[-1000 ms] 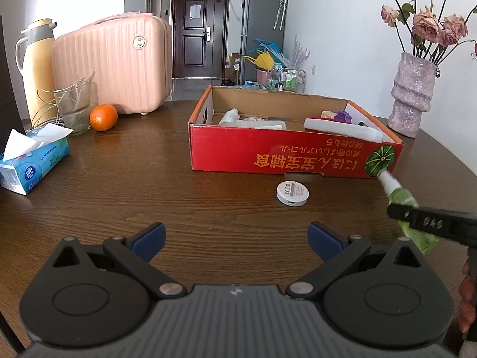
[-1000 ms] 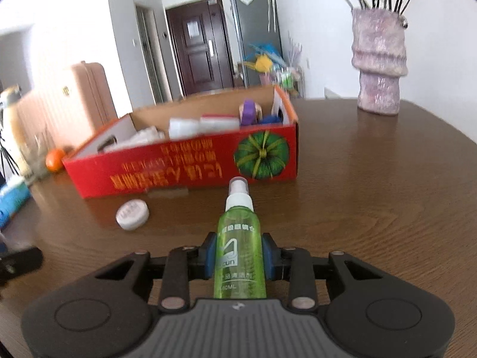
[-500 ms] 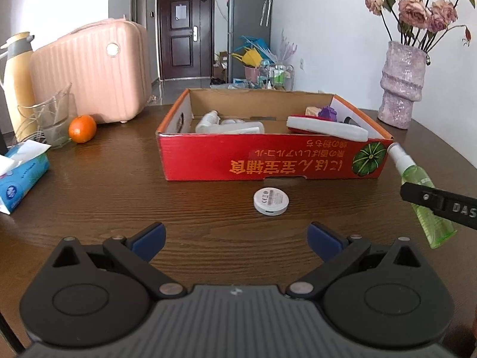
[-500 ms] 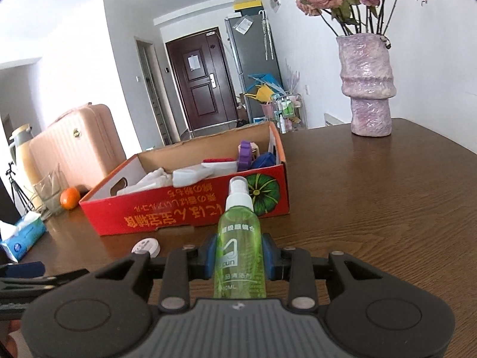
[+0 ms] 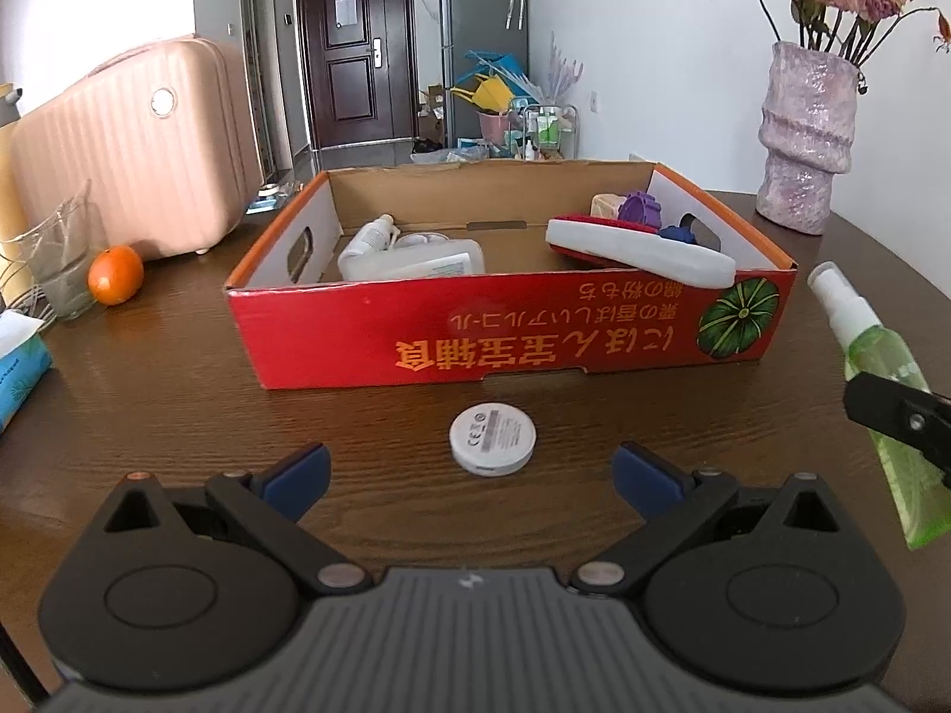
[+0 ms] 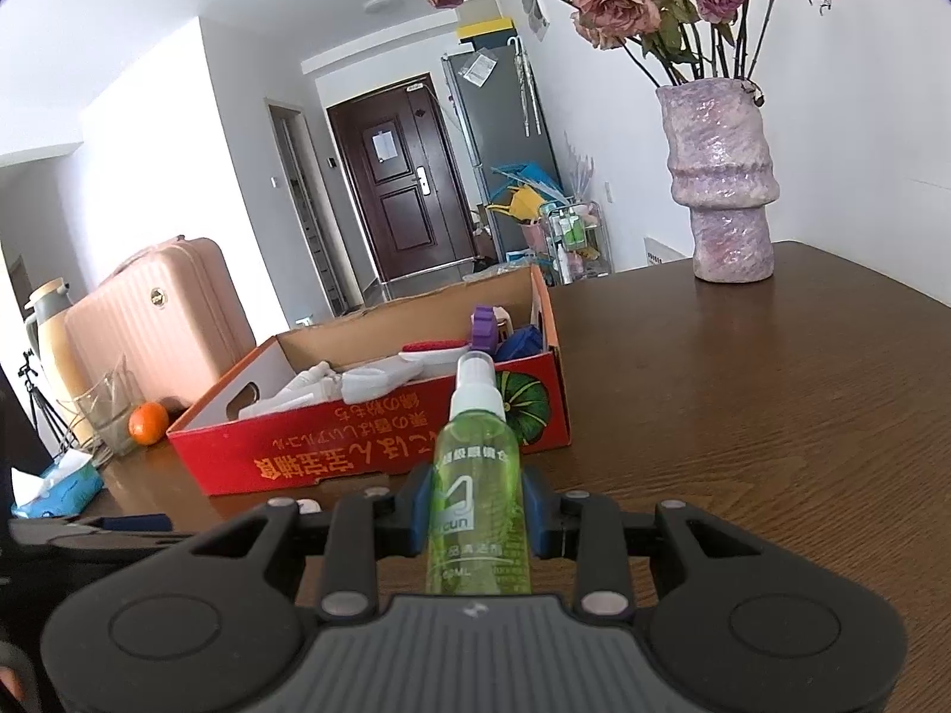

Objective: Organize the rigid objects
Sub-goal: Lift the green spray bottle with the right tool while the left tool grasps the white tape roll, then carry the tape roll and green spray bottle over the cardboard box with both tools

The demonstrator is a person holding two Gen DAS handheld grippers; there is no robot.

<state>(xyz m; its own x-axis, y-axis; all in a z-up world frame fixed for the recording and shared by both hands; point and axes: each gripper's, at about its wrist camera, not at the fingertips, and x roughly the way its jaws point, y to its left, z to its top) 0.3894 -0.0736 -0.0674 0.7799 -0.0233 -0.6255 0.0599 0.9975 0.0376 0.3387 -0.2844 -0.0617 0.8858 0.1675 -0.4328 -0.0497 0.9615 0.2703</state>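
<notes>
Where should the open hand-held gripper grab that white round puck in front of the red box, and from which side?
Take the white round puck across its rim, coming from above with the left hand-held gripper. It lies flat and low on the table, so only its thin edge offers opposing faces. It sits clear of the red box, so any approach angle probably works.

Left wrist view: low over the dark wooden tabletop [image 5: 178, 392], facing the long printed side of the red cardboard box [image 5: 511, 327], close. Right wrist view: nearer that box's [image 6: 380, 445] pumpkin-printed corner, angled leftward. Shared: box, tabletop.
</notes>
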